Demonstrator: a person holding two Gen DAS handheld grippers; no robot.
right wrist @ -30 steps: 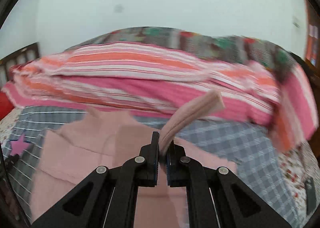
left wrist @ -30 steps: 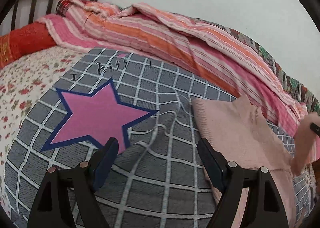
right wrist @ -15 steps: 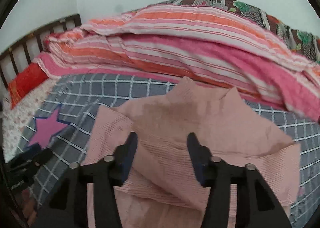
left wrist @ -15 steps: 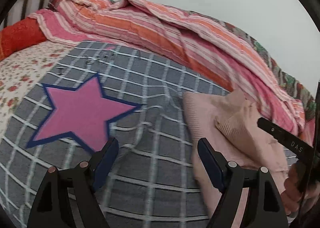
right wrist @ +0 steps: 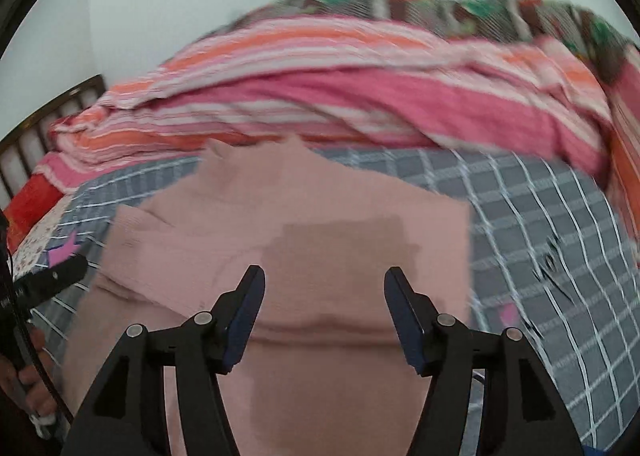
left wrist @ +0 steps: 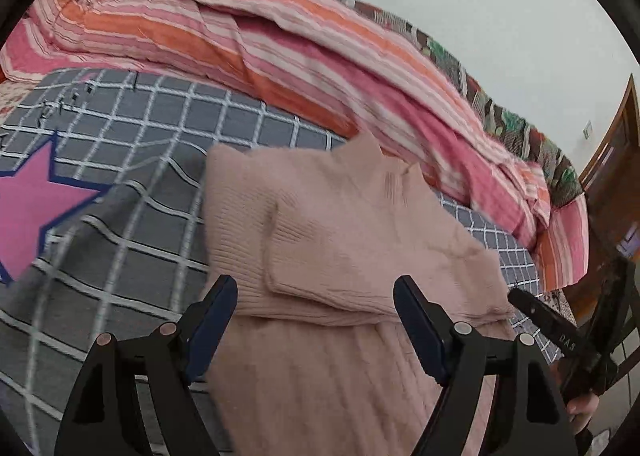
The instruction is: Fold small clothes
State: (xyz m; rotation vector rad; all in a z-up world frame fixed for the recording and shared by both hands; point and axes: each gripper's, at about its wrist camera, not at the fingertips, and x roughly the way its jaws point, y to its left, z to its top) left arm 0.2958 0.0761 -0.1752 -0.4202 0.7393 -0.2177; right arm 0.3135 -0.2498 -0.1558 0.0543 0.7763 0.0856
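Pink knit sweater (left wrist: 320,240) flat on checked blanket (left wrist: 160,215), sleeves folded in. Left gripper (left wrist: 316,320) fingers closing, right gripper (right wrist: 324,312) opening; both empty. Next, probably: grab hem, fold upward.

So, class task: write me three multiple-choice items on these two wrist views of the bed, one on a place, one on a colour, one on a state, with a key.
1. Where does the pink knit sweater lie?
A. on the grey checked blanket
B. on top of the striped quilt
C. on the floor

2. What colour is the star on the blanket?
A. yellow
B. pink with a dark blue outline
C. green

3. How is the sweater's sleeve?
A. hanging off the bed
B. pinched in a hand-held gripper
C. folded across the body

Key: 1 A, checked cloth shows all around the sweater. 2 B, seen at the left edge of the left wrist view. 3 C, it lies flat over the front, free of both grippers.
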